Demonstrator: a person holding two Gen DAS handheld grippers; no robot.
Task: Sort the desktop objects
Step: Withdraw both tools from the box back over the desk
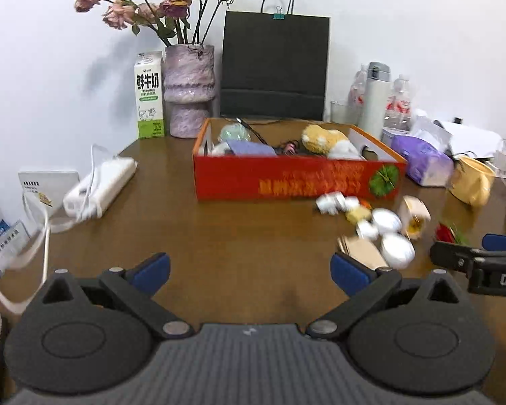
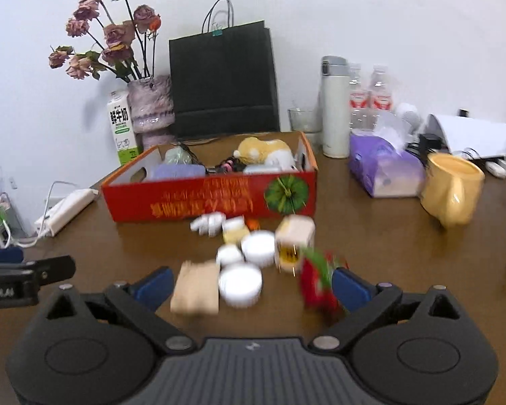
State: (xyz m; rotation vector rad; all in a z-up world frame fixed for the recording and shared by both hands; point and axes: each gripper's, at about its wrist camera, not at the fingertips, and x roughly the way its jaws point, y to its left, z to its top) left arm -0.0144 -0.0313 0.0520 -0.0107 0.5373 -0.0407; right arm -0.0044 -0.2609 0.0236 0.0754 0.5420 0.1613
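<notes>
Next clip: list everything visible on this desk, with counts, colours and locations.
Cardboard box: one, red, table centre, holding a plush toy and other items.
Round white containers: about three, in front of the box.
Tan packet: one, left of the containers.
Red item: one, blurred, by the right gripper's finger.
Mug: one, yellow, right.
Tissue pack: one, purple, right.
Thermos: one, white, behind.
Paper bag: one, black, by the wall.
Vase: one, purple, dried roses.
Milk carton: one, white-green.
Power strip: one, white, left.
Left gripper: open.
Right gripper: open.
</notes>
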